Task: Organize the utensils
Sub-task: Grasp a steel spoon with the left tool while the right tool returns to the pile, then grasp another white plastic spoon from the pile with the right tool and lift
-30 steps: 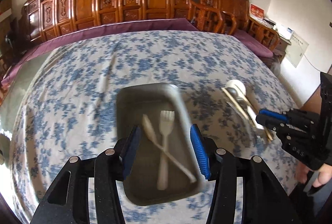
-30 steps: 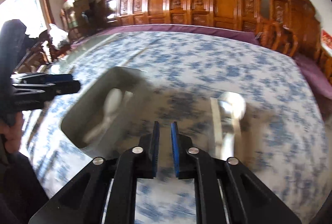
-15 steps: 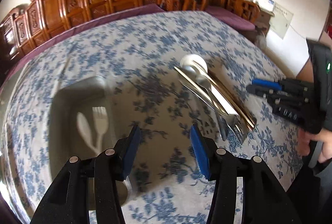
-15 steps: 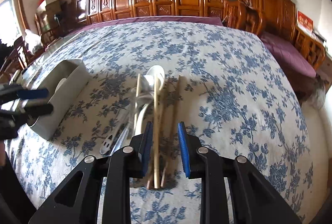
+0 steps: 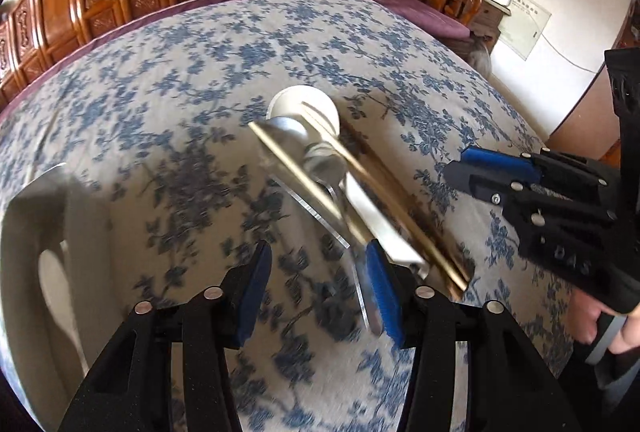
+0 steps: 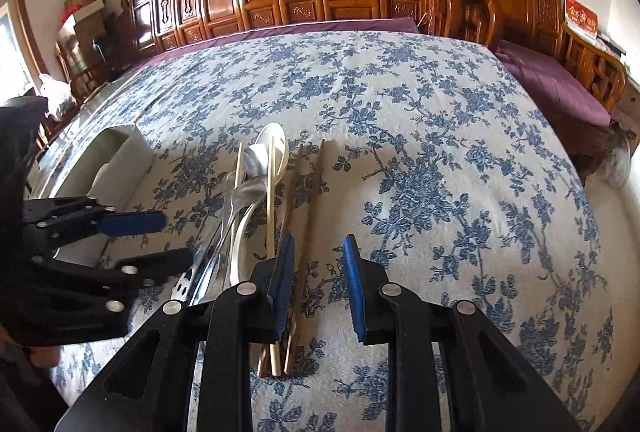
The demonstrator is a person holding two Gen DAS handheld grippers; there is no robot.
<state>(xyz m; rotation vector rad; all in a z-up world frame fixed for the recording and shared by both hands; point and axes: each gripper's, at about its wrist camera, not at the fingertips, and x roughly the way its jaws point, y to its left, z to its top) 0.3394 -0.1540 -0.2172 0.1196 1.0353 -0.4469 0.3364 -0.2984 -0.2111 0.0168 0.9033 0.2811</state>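
Utensils (image 6: 256,200) lie bundled on your blue-flowered tablecloth (image 6: 440,152), long axes running away from you, spoon bowls at the far end and chopstick (image 6: 306,216) ends nearest your right gripper (image 6: 318,272). Your right gripper hangs over them, fingers apart and gripping nothing, while your left gripper (image 5: 316,282) is closing on empty air beside the bundle. A second ago your left gripper was over the metal tray (image 5: 36,232); now that tray sits off to the left.
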